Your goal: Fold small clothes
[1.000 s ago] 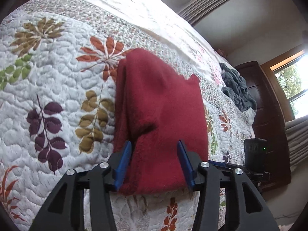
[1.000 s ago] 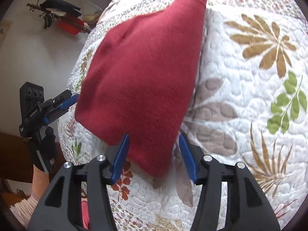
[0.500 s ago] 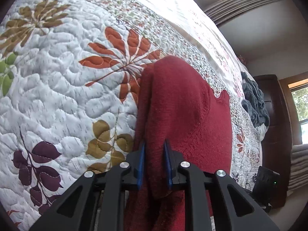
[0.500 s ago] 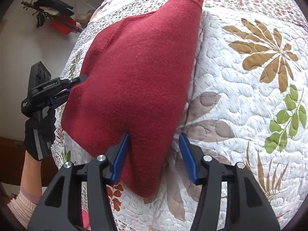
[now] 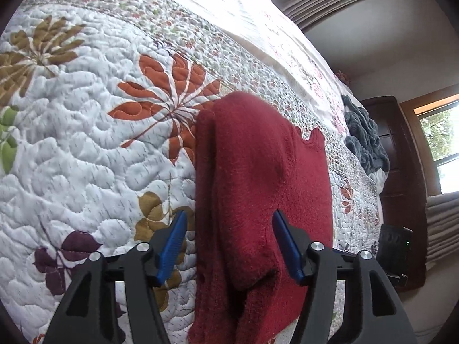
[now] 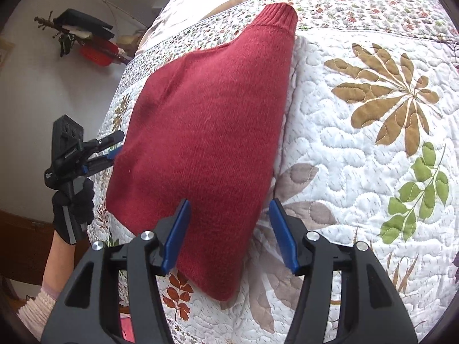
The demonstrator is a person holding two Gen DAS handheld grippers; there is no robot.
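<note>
Here, a folded red sweater (image 5: 258, 189) on the quilt (image 5: 86, 143).
Both the left gripper (image 5: 229, 243) and right gripper (image 6: 228, 229) gape wide, straddling its near edges.

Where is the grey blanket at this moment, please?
In the left wrist view, the grey blanket lies at far right on the quilt, beyond the red sweater, beside the dark wooden cabinet.

The left tool (image 5: 229, 240) has its blue fingers spread wide, pointing toward 12 o'clock. The right tool (image 6: 228, 229) is likewise spread wide. A gloved hand (image 6: 73, 209) grips the left tool's handle at 9 o'clock in the right wrist view.
</note>
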